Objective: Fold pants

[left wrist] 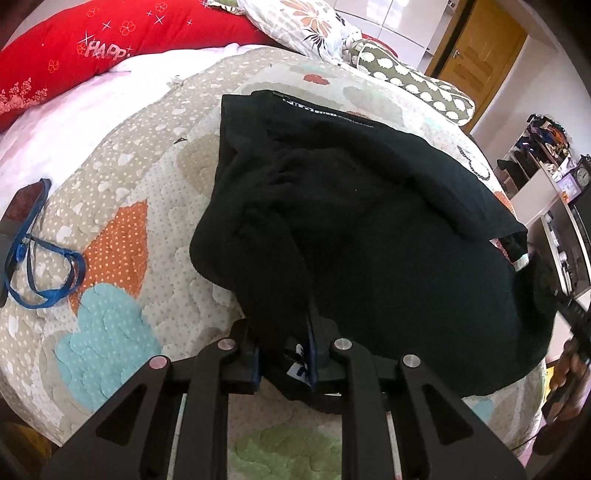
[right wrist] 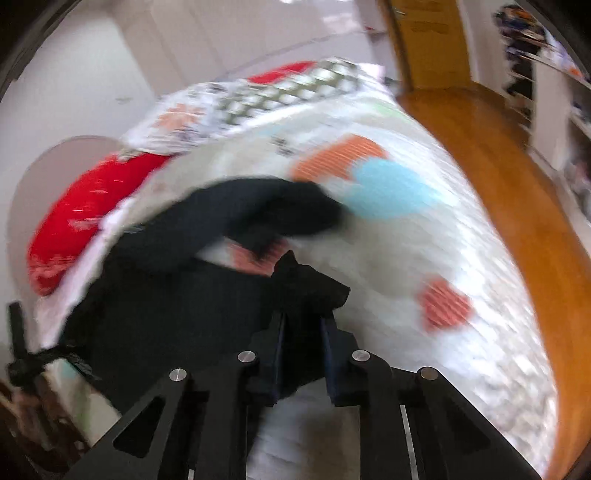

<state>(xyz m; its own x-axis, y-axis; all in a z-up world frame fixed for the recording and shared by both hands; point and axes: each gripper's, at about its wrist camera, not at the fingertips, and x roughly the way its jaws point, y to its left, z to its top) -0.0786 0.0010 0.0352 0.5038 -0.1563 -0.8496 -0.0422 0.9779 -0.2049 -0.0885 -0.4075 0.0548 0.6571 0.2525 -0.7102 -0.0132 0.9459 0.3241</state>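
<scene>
Black pants [left wrist: 369, 206] lie bunched and partly folded on a patterned quilt [left wrist: 122, 229]. My left gripper [left wrist: 282, 336] is shut on their near edge, and a white label [left wrist: 297, 365] shows between the pads. The right wrist view is blurred. There a fold of the same pants [right wrist: 177, 302] rises from the quilt [right wrist: 424, 240], and my right gripper [right wrist: 303, 325] is shut on a black corner of it that sticks up past the fingertips. A pants leg arcs over the bed behind that corner.
A red pillow [left wrist: 110, 40] and a floral pillow [left wrist: 306, 26] lie at the head of the bed. A blue strap [left wrist: 44, 280] rests at the left. Wooden floor [right wrist: 498, 177], a door [left wrist: 476, 48] and shelves [left wrist: 546, 155] flank the bed's right side.
</scene>
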